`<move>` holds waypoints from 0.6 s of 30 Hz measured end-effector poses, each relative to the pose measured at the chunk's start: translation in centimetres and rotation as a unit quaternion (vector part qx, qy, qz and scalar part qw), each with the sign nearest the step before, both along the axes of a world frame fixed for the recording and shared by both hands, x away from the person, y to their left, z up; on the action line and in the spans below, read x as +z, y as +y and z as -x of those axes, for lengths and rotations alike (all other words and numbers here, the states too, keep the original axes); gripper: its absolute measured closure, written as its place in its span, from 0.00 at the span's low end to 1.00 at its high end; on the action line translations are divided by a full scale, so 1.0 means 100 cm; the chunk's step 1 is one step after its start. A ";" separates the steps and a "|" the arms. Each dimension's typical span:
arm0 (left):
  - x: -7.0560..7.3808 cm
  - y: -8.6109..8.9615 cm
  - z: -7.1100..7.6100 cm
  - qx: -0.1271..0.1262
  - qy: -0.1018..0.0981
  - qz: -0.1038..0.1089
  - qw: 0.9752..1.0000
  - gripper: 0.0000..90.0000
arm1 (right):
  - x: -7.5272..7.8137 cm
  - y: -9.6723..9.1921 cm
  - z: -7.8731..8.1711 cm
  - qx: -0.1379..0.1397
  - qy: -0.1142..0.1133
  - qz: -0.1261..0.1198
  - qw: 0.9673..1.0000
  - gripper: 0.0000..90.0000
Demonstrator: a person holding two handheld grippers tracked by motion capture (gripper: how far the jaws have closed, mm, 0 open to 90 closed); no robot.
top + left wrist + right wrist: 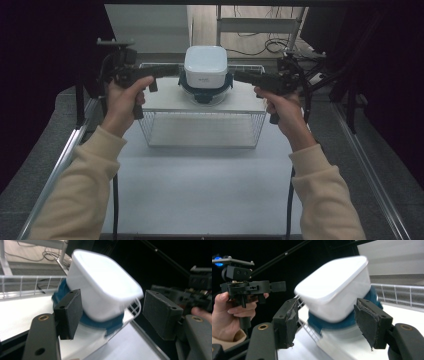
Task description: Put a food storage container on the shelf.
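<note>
left hand-held gripper (112,312) wide, empty | right hand-held gripper (332,322) wide, empty | white container (205,66) on basket (200,130)

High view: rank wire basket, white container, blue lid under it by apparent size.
1. wire basket, clearly largest.
2. white container.
3. blue lid, mostly hidden beneath the container, so its rank is unsure.

Pale grey bench (200,190) with metal side rails, seen from above. A white wire basket (202,131) stands on it, mouth down, a flat white board (165,100) across its top. On the board sits a white square container (205,66), inverted on its dark blue lid (204,92).
</note>
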State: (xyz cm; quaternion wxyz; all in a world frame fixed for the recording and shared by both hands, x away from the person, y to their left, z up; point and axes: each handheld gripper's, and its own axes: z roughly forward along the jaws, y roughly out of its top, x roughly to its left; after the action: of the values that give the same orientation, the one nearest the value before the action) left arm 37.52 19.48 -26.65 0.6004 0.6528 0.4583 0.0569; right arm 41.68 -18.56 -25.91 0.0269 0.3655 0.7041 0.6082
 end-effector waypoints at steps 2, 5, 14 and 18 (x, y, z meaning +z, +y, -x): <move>-0.008 0.002 0.012 -0.014 -0.002 0.000 1.000 0.35 | -0.004 -0.004 0.011 0.004 -0.008 0.008 1.000 0.38; -0.023 0.005 0.033 -0.039 -0.007 0.007 0.999 0.34 | -0.014 -0.010 0.028 0.006 -0.016 0.024 1.000 0.38; -0.094 0.001 0.092 -0.055 -0.019 -0.051 0.997 0.34 | -0.062 -0.035 0.087 0.011 -0.037 0.040 0.998 0.39; -0.130 0.003 0.106 -0.053 0.001 -0.069 0.996 0.34 | -0.085 -0.044 0.109 0.005 -0.040 0.054 0.998 0.38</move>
State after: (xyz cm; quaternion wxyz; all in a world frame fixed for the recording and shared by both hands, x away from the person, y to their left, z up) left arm 26.91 19.75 -39.64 0.5557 0.7163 0.4183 0.0559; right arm 30.82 -22.91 -34.38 0.0719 0.3353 0.7364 0.5832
